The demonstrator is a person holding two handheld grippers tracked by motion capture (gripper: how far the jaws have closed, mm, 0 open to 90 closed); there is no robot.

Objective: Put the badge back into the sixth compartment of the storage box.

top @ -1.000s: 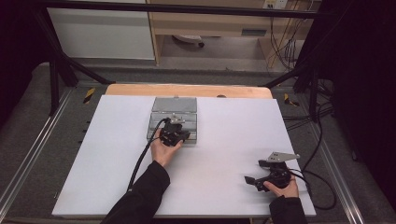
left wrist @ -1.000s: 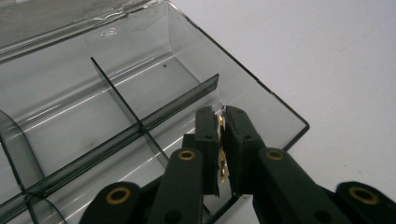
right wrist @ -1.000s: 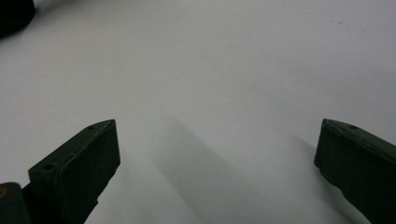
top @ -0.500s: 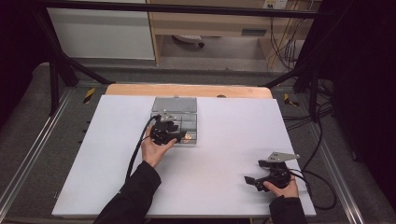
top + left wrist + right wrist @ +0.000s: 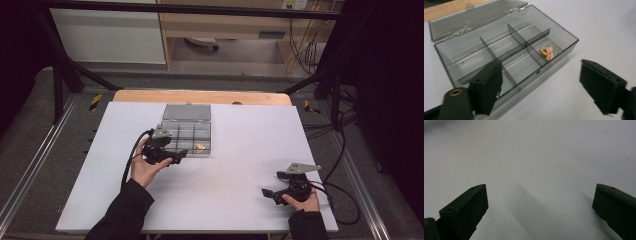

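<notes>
White table (image 5: pixel 225 200); left tool (image 5: pixel 544 85) view reveals orange bits (image 5: pixel 547 52) in box (image 5: pixel 506 50).

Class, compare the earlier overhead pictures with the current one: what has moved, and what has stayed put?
The left gripper has drawn back from over the compartment box toward the person and leftward, jaws open and empty. The box, the small orange item inside it, and the right gripper, open near the table's front, stayed put.

Table (image 5: pixel 240 165) brightly lit, surroundings dark; right gripper view soft, perhaps defocused; shadows faint.
</notes>
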